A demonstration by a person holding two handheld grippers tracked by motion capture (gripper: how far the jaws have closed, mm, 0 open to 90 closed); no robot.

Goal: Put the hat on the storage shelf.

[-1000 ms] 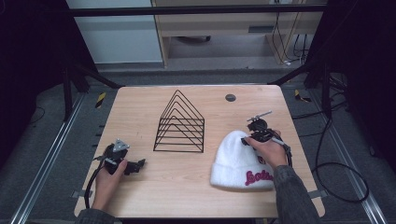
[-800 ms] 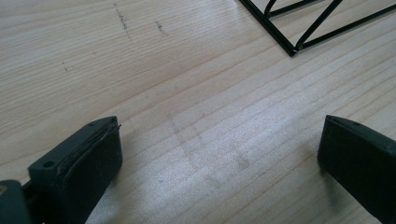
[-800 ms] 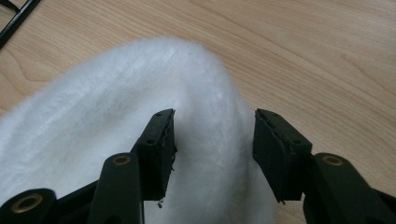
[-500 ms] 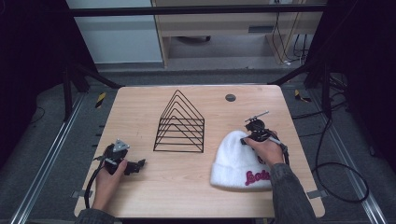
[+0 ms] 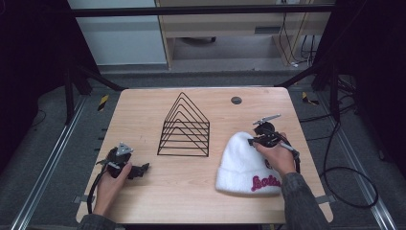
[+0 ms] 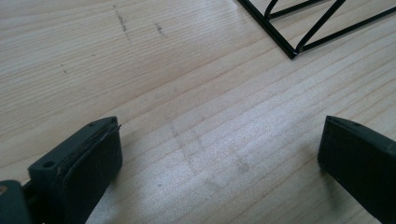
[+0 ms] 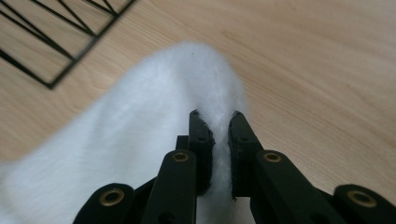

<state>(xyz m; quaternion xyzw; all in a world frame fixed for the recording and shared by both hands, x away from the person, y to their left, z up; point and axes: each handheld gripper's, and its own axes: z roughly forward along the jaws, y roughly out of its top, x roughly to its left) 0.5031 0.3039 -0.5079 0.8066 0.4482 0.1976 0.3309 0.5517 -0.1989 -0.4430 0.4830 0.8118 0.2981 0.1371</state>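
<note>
While the left gripper (image 5: 139, 168) lies low on the table (image 5: 191, 191) at about 8 o'clock of the tabletop, held in the person's left hand (image 5: 111, 179), its jaws stand wide apart with nothing but bare wood between them, as the left gripper view shows; the corner of the rack (image 6: 299, 44) sits at 1 o'clock in that view, clear of the jaws. The black wire rack (image 5: 184, 127) stands upright near the table's middle, well apart from the left gripper. At 3 o'clock of the rack, just beside it, the white hat (image 5: 244, 165) lies on the table at about 4 o'clock of the tabletop, its red lettering toward the near edge. The right gripper (image 5: 253, 142), in the right hand (image 5: 275, 155), sits at the hat's 12 o'clock end; its jaws have just been closing and now pinch a fold of the hat (image 7: 140, 140) at its tip, white fleece squeezed between the pads (image 7: 204, 140)
</note>
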